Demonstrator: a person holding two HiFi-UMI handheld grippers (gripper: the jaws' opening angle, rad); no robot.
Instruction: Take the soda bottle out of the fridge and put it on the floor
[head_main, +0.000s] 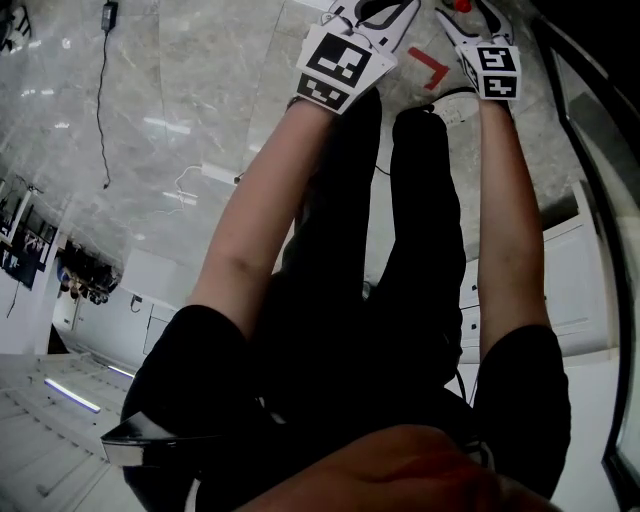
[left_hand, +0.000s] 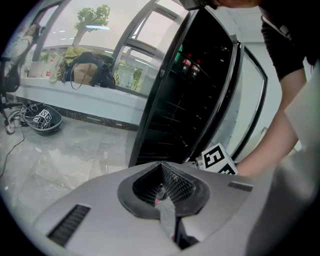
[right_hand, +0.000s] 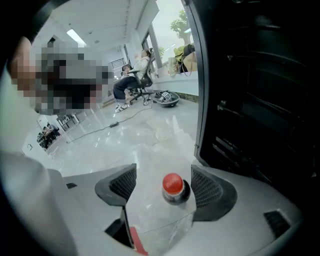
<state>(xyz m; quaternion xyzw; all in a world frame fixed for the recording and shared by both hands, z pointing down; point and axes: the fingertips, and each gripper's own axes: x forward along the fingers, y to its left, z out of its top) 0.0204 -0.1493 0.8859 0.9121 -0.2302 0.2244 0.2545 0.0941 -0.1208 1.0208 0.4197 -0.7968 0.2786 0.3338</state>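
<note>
My right gripper (right_hand: 164, 192) is shut on a clear soda bottle (right_hand: 160, 212) with a red cap (right_hand: 173, 183), the pads pressing its shoulders from both sides. The black fridge (right_hand: 260, 95) stands open just to its right, with dark shelves. My left gripper (left_hand: 162, 186) is shut, its ribbed pads meeting in a V with no bottle between them. Ahead of it stands the fridge (left_hand: 192, 105), with a couple of red-capped bottles (left_hand: 190, 67) on an upper shelf. In the head view both arms reach down over the floor, left gripper (head_main: 383, 10) beside right gripper (head_main: 462, 10).
The grey marble floor (head_main: 180, 110) spreads to the left, crossed by a black cable (head_main: 102, 100); a red tape mark (head_main: 430, 66) lies near the grippers. A round basket (left_hand: 43, 120) sits on the floor under a window ledge with bags (left_hand: 90, 72). A person on a chair (right_hand: 134, 77) is far off.
</note>
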